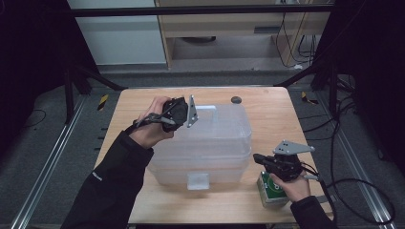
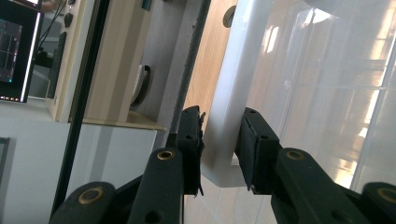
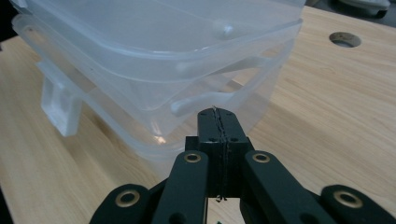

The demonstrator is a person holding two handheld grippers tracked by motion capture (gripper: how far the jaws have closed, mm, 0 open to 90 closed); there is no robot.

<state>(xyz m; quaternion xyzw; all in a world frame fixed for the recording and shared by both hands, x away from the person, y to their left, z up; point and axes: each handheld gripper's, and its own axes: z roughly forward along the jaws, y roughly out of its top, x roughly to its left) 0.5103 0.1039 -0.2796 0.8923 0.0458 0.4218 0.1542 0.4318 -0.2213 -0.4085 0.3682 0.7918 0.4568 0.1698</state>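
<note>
Latch flap of the clear storage box sits between the left gripper's part-open pads, ungripped; unclipping seems underway, so closing and pulling comes next. Right gripper, pads pressed together empty, waits beside the box's side.

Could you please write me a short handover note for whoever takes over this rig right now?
Left tool: open, jaws on either side of the white latch tab at the far end of the clear plastic lidded storage box, not clamped.
Right tool: shut, empty, pointing at the box's right side near the table's front right corner; a green and white carton lies under that hand.
Done: left tool lined up on the latch.
Left: probably close on the latch and release it; the lid is still on.
</note>
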